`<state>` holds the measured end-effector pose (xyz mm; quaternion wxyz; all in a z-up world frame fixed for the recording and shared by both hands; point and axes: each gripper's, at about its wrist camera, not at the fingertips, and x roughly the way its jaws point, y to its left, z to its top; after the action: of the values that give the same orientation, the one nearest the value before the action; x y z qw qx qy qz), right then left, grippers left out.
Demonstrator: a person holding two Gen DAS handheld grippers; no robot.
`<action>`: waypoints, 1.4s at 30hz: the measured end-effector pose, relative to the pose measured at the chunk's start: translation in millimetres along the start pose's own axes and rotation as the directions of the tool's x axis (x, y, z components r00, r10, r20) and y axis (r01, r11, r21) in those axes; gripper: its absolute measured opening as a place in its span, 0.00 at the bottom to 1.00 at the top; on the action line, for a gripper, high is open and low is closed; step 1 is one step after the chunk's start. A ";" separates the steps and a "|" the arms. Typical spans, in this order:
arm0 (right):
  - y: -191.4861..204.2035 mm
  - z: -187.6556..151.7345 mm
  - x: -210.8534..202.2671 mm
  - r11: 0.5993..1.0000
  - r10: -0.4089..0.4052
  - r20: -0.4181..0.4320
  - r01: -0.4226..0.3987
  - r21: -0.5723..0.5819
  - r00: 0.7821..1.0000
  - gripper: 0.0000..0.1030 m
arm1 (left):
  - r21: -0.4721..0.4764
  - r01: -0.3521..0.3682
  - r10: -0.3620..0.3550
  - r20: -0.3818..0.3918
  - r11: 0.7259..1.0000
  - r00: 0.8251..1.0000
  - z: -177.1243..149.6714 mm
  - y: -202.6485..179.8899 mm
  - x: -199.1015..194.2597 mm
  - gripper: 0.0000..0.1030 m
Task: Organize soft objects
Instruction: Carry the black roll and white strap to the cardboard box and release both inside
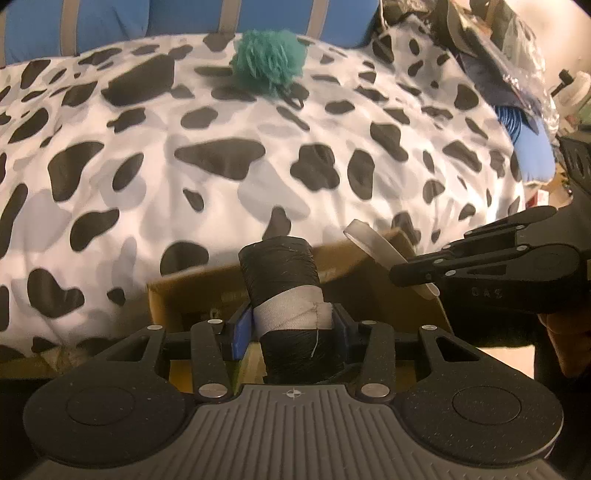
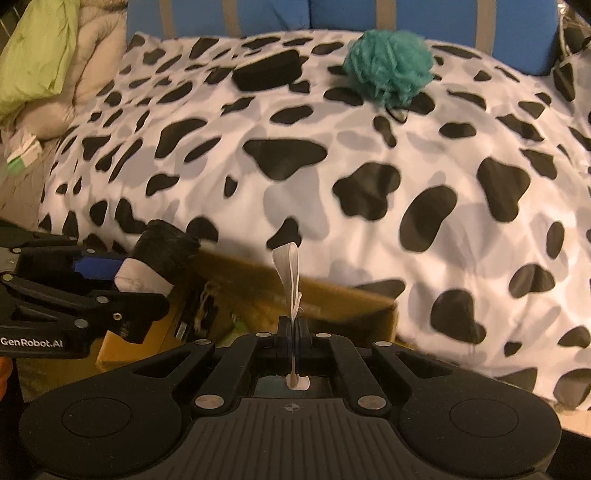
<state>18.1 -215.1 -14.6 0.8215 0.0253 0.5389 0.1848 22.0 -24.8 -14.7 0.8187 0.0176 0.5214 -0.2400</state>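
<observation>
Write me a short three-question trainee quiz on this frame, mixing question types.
1. True or false: the left gripper is shut on a black roll with a white band.
2. What does the right gripper pinch? A) teal pom-pom B) flat white elastic loop C) green cloth
3. Where does the teal pom-pom lie?

Key: 1 true. 2 B, the white elastic loop. 3 On the cow-print cover, far side, beyond the cardboard box.

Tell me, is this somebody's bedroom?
Probably, yes. A big cow-spotted duvet is spread over what looks like a bed, with blue cushions behind it and a green pillow beside it. A teal yarn ball lies on top, and a cardboard box sits at the edge.
</observation>
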 end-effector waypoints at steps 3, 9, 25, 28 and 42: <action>4.9 -5.8 4.0 1.000 -0.004 -0.036 0.004 -0.013 0.999 0.04 | -0.011 -0.016 0.016 -0.027 1.000 1.000 -5.3 -0.5 1.9 0.41; 7.5 -12.1 10.1 1.000 -0.018 -0.087 0.017 -0.018 0.996 0.04 | -0.023 -0.030 0.028 -0.071 0.999 0.997 -10.0 0.7 5.4 0.42; 0.9 -10.9 18.7 1.000 -0.018 -0.151 0.020 0.013 0.988 0.85 | -0.060 -0.105 0.091 -0.200 0.993 0.976 -13.0 10.6 26.6 0.69; -0.1 -10.0 19.3 0.999 -0.037 -0.151 0.040 0.015 0.988 0.92 | -0.079 -0.127 0.108 -0.212 0.989 0.971 -13.6 13.1 28.7 0.69; -2.4 -6.9 15.3 0.997 -0.064 -0.120 0.068 0.028 0.991 0.97 | -0.113 -0.131 0.108 -0.190 0.985 0.976 -11.2 17.3 26.0 0.69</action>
<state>18.0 -213.3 -31.5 0.7931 0.0094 0.5902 0.1502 28.6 -16.1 -46.0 0.7796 0.0198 0.6065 -0.1546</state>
